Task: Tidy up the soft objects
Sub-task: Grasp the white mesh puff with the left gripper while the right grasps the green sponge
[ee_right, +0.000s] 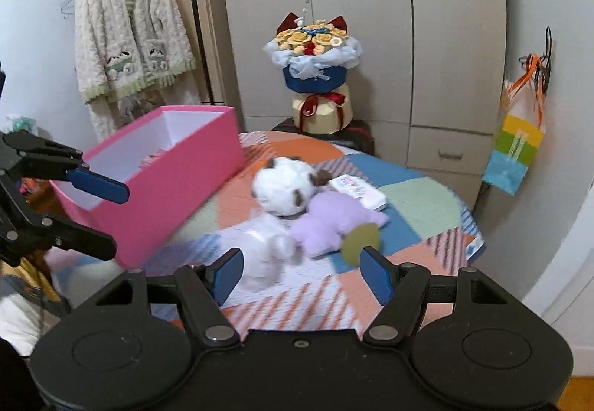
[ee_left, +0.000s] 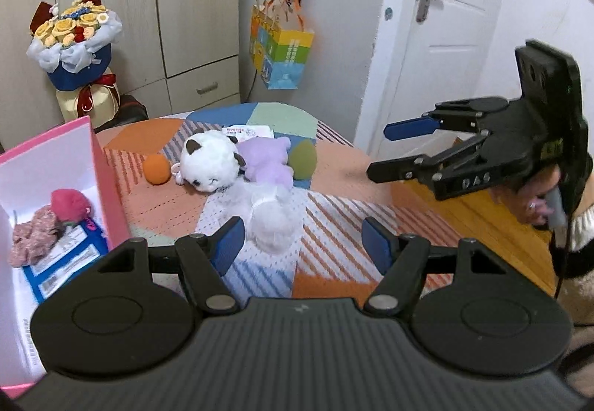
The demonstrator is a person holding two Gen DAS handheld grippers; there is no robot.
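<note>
On the patchwork tablecloth (ee_left: 334,166) a white plush (ee_left: 211,166) with dark ears lies against a purple plush (ee_left: 265,162). An orange ball (ee_left: 157,169) sits to their left and a green soft egg (ee_left: 302,160) to their right. The pink box (ee_left: 107,188) at the left holds a red fluffy thing (ee_left: 70,203) and a pinkish cloth (ee_left: 33,236). My left gripper (ee_left: 303,244) hovers open short of the white plush's body. My right gripper (ee_right: 301,271) is open too, near the white plush (ee_right: 286,188), purple plush (ee_right: 326,221) and green egg (ee_right: 362,238). Neither holds anything.
A white packet (ee_left: 248,131) lies behind the toys. A flower bouquet (ee_right: 313,51) stands beyond the table by the wardrobe. A coloured gift bag (ee_left: 282,51) hangs on the wall, a door (ee_left: 445,21) is at the right, and a cardigan (ee_right: 130,36) hangs at the left.
</note>
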